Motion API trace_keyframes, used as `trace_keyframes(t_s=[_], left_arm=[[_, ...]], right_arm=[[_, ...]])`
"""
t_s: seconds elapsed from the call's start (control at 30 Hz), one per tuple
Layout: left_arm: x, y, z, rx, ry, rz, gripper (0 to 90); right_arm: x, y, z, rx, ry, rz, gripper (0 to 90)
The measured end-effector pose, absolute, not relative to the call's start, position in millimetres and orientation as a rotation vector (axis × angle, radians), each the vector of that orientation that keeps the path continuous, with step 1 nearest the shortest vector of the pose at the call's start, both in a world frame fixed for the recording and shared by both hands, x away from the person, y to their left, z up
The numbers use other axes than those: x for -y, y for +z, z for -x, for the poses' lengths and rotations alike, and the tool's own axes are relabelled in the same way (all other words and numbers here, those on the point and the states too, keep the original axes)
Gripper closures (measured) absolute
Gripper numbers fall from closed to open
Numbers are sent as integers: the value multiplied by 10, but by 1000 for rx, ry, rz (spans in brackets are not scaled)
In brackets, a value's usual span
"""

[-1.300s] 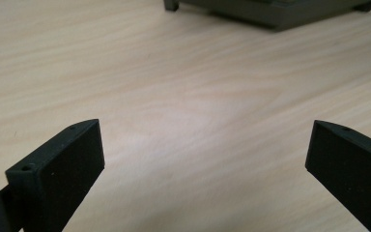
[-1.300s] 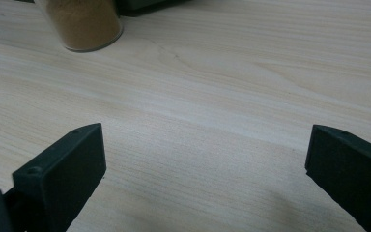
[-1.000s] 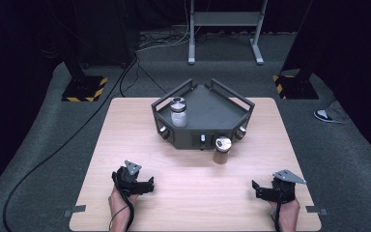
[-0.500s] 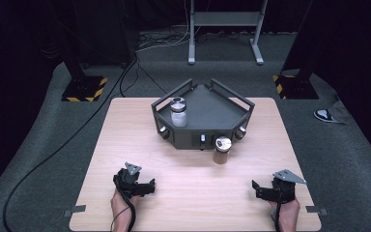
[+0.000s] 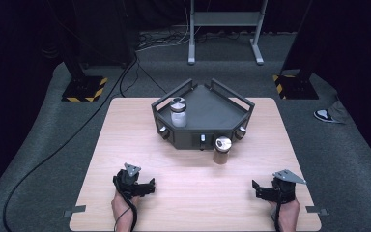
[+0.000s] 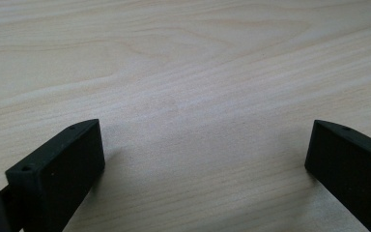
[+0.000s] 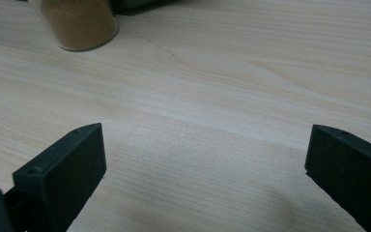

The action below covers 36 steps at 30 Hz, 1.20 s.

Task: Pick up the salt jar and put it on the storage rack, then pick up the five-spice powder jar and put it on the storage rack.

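Observation:
A dark five-sided tray (image 5: 207,104) with rail handles stands at the middle of the wooden table (image 5: 125,125). Inside it, at its left, is a jar of white contents (image 5: 178,112) with a metal lid. A jar of brown powder (image 5: 222,150) stands on the table just in front of the tray; its base is in the right gripper view (image 7: 79,21), far from the jaws. My left gripper (image 5: 147,186) rests near the front edge, open over bare wood (image 6: 205,150). My right gripper (image 5: 257,189) lies at the front right, open and holding nothing (image 7: 205,150).
Round knobs (image 5: 164,132) line the tray's front wall. Around the table is grey carpet with a black cable (image 5: 53,154) at the left, stand bases with yellow-black stripes (image 5: 84,89), and a metal frame (image 5: 224,29) behind.

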<state>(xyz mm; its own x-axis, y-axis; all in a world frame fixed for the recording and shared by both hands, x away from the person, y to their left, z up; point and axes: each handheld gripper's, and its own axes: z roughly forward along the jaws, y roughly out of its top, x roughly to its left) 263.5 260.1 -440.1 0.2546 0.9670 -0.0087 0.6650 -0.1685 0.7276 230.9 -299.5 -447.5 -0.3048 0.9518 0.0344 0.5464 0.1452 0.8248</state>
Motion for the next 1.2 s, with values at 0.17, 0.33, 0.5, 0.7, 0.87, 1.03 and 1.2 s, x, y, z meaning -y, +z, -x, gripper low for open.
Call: trace_keyframes(t_s=[0.17, 0.33, 0.5, 0.7, 0.87, 1.03, 1.2], left_arm=[[-2598, -4402, -2633, -1478, 631, -1914, 1], [-2599, -4401, -2632, -1478, 631, -1915, 1], [-2593, -4400, -2629, -1477, 634, -1916, 1], [-2592, -4399, -2627, -1470, 635, -1922, 1], [-2601, -4398, -2632, -1466, 628, -1924, 1], [-2601, -4399, -2633, -1467, 628, -1923, 1], [-2600, -4399, -2632, -1466, 629, -1923, 1]], right_arm=[[3015, -4486, -2299, -1913, 1058, -1428, 1], [2975, -4468, -2317, -1922, 1027, -1429, 2], [2960, -4468, -2314, -1918, 1020, -1430, 2], [2860, -4444, -2325, -1914, 956, -1436, 1], [2786, -4421, -2342, -1936, 904, -1414, 0], [2791, -4387, -2396, -1948, 897, -1442, 0], [2745, -4278, -2490, -1967, 892, -1447, 0]])
